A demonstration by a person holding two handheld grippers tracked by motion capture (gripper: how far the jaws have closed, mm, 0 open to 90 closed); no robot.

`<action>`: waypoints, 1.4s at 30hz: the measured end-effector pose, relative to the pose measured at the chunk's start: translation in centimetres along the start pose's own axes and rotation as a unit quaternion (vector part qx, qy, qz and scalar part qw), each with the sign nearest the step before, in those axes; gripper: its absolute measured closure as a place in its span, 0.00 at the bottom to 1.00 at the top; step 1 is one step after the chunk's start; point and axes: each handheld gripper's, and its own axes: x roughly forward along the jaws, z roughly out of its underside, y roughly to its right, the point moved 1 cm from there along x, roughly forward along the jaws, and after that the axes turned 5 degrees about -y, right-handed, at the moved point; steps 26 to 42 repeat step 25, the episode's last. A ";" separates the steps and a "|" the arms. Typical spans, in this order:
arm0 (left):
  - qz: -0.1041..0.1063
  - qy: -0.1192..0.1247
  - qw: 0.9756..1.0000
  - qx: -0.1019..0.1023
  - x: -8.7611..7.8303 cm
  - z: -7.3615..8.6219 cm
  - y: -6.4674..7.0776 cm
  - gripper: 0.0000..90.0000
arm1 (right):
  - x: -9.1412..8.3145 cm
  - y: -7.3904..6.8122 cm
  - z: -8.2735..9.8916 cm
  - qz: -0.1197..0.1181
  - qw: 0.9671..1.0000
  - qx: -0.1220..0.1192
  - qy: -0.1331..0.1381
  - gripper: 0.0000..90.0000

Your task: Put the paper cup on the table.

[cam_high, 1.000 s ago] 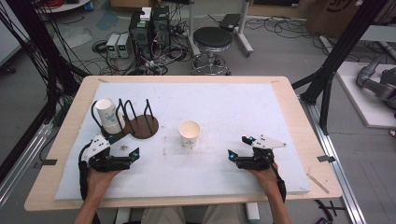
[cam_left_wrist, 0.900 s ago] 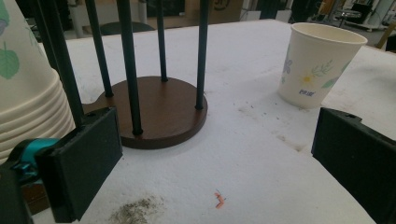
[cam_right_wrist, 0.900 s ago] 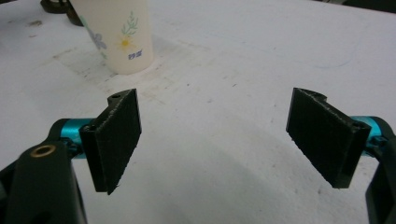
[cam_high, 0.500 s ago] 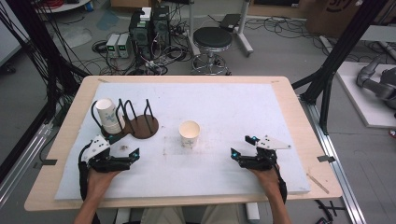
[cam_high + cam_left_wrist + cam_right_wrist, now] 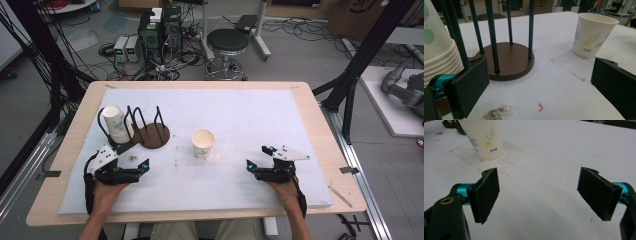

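While tongs point(image 5: 257, 160) gape, cup point(image 5: 203, 143) stands between — untouched.

Cut off at twelve o'clock in the right gripper view: paper cup point(image 5: 485, 140). Cropped at nine o'clock in the left gripper view: cup stack point(image 5: 436, 50).

Grey concrete floor point(image 5: 310, 55), tangled cables point(image 5: 165, 60), black round stool point(image 5: 227, 42), electronics boxes point(image 5: 160, 27), black frame posts point(image 5: 370, 50)

Between the wide-apart black jaws stood a round brown wooden base with thin black upright rods point(image 5: 510, 61), stacked floral paper cups point(image 5: 436, 50) left, one floral paper cup point(image 5: 594, 35) right.
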 end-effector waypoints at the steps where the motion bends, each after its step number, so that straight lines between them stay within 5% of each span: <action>1: 0.000 0.000 1.000 0.000 0.0 0.0 0.0 0.02 | 0.0 0.0 0.0 -0.001 1.000 0.000 0.000 0.21; 42: 0.001 0.000 1.000 0.005 0.0 0.0 0.0 0.02 | 0.0 -0.1 0.0 0.006 1.000 -0.004 0.001 0.21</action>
